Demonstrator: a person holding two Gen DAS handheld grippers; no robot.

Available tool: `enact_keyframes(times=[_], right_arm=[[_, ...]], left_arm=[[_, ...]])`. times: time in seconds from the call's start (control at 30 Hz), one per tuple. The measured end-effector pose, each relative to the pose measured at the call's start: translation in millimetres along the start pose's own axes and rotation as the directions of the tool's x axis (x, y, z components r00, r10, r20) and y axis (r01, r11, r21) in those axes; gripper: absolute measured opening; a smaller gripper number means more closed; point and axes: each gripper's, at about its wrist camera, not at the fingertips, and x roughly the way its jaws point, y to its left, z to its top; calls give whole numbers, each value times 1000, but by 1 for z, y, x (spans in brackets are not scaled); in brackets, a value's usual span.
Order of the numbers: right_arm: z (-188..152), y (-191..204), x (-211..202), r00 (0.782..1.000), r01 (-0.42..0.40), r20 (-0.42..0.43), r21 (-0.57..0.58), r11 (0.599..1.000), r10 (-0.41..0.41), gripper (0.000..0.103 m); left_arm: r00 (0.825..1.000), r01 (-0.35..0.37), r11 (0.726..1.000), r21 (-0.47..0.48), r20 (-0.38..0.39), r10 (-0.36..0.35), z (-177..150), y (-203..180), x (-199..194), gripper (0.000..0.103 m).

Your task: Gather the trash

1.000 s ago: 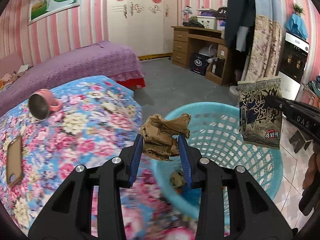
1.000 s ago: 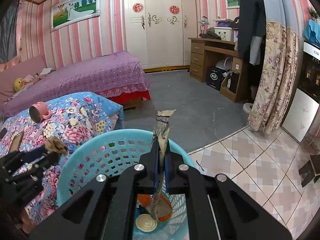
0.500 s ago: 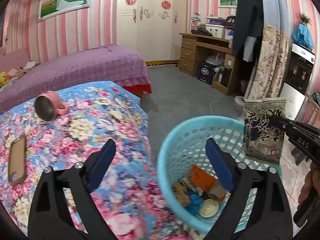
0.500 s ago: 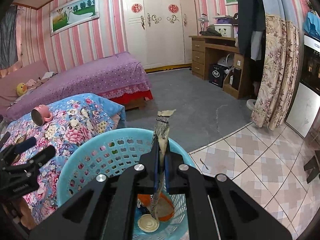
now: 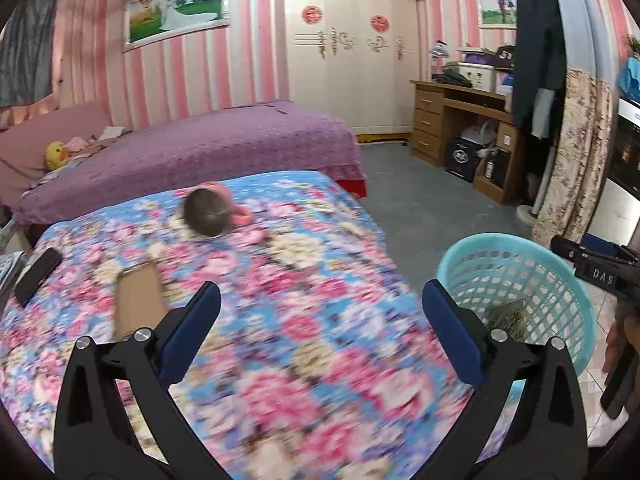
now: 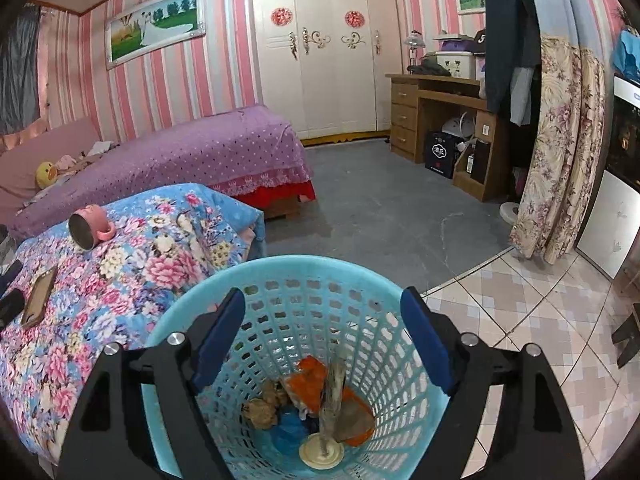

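A turquoise mesh basket (image 6: 320, 262) stands on the floor beside the floral bed. In it lie crumpled brown paper (image 6: 260, 412), an orange wrapper (image 6: 312, 380), a round lid (image 6: 322, 454) and a dark snack packet (image 6: 334, 392) standing on edge. My right gripper (image 6: 322, 300) hangs over the basket mouth, its jaws opening with nothing between them. My left gripper (image 5: 320, 292) is over the floral bedspread (image 5: 312, 320), its jaws opening wide and empty. In the left wrist view the basket (image 5: 540, 288) sits at the right with the snack packet (image 5: 506, 316) inside.
A pink mug (image 5: 208, 216) lies on its side on the bedspread. A brown phone (image 5: 138, 300) and a dark flat object (image 5: 38, 276) lie at the left. A purple bed (image 6: 200, 152), a wooden desk (image 6: 436, 112) and a floral curtain (image 6: 560, 160) stand behind.
The left gripper let the crumpled brown paper fall into the basket, opened and swung left over the bed. The right gripper opened and the snack packet dropped into the basket.
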Motion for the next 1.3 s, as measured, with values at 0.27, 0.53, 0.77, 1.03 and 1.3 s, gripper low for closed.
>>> enact_keyframes(times=[0.27,0.53,0.77,1.03,1.3], right_arm=[[17,38,-44,995,-77,73,48,996,73,98],[-8,125,-101,977,-179,98,-85,980,187,99],[-51,176,-120,963,-255,58,-118,960,263,99],[-77,205,-136,955,-241,118,-221,945,271,99],[-77,211,-140,955,-208,163,-234,950,249,99]], left_arm=[[994,-106,993,-45,33,108,-24,72,-55,97],[983,-162,984,-80,72,168,-54,108,-102,98],[978,-187,978,-93,73,194,-81,120,-124,98],[969,-223,963,-151,73,236,-97,146,-128,98],[969,-218,961,-172,83,235,-97,154,-126,98]])
